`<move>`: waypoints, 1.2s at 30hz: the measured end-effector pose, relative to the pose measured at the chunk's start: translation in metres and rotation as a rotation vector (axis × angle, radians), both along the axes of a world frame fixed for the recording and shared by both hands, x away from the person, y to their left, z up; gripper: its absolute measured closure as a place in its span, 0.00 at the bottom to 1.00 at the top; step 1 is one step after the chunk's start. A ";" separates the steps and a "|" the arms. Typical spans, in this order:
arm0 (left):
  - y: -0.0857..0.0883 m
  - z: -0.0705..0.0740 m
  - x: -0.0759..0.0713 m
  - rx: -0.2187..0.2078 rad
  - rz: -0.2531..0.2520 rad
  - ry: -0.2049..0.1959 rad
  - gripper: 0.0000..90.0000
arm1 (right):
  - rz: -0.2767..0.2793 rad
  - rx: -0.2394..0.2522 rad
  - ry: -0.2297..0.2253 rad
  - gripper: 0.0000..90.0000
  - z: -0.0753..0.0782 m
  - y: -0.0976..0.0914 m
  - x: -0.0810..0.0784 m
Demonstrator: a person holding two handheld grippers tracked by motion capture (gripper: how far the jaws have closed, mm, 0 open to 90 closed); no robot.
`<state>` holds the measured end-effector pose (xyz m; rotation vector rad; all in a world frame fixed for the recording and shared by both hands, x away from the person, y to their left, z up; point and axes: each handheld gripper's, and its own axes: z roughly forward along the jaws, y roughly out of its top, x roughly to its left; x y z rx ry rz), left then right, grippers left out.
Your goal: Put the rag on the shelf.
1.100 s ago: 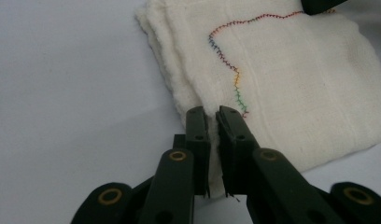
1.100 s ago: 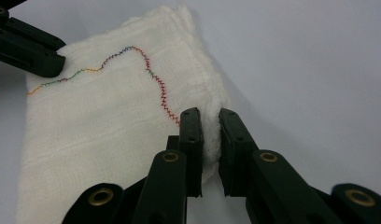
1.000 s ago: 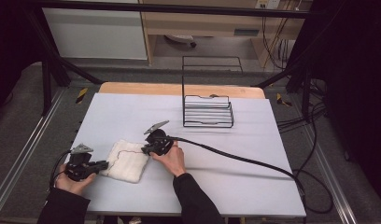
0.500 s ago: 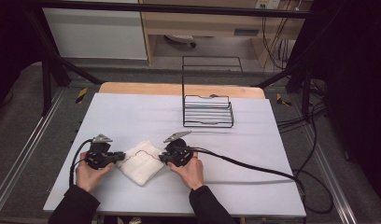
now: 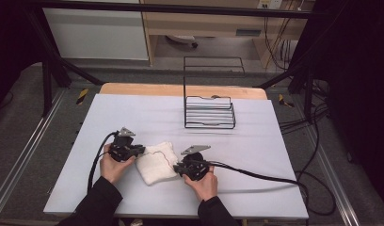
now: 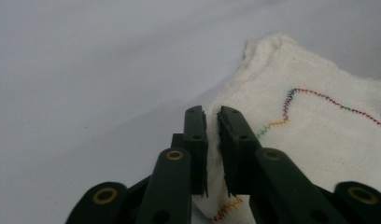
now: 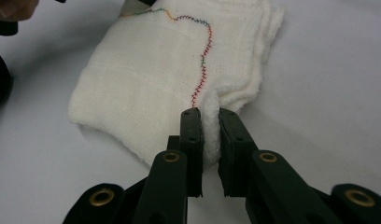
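high view puts the folded white cloth (image 5: 156, 162) lower centre, soft, light and floppy. my right gripper (image 7: 209, 122) pinches its thick edge; left gripper (image 6: 212, 119), jaws just easing apart, barely holds a thin corner.

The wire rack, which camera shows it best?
The high view: the rack stands whole at the table's far side, beyond the cloth. The two gripper views look at the cloth and table instead.

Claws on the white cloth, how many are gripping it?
2. The left claw has the cloth at its left edge, with the jaws just opening and fabric between them. The right claw is shut on a fold at the cloth's right edge.
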<state>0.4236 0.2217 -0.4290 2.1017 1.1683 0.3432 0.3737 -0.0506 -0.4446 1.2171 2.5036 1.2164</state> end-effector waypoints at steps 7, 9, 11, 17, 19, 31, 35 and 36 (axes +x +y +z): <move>0.012 0.017 -0.044 0.003 -0.012 -0.051 0.46 | 0.017 -0.024 -0.124 0.56 0.008 -0.008 0.005; 0.011 0.013 -0.068 -0.005 -0.035 -0.046 0.44 | 0.022 0.001 -0.173 0.45 0.013 -0.010 0.020; 0.008 0.009 -0.080 0.005 -0.057 -0.044 0.44 | 0.012 0.037 -0.157 0.42 0.014 -0.008 0.034; 0.000 0.000 -0.091 -0.011 -0.092 -0.027 0.41 | 0.024 -0.003 -0.133 0.43 0.000 0.014 0.075; 0.000 -0.001 -0.090 -0.008 -0.099 -0.033 0.37 | 0.045 -0.029 -0.125 0.44 -0.005 0.023 0.084; -0.002 -0.005 -0.090 -0.041 -0.106 -0.010 0.34 | 0.102 0.005 -0.033 0.77 -0.010 0.033 0.091; -0.005 -0.006 -0.092 -0.054 -0.121 0.000 0.42 | 0.100 0.017 -0.030 0.92 -0.007 0.032 0.088; -0.006 -0.006 -0.093 -0.060 -0.124 0.005 0.42 | 0.100 0.017 -0.030 0.92 -0.007 0.032 0.088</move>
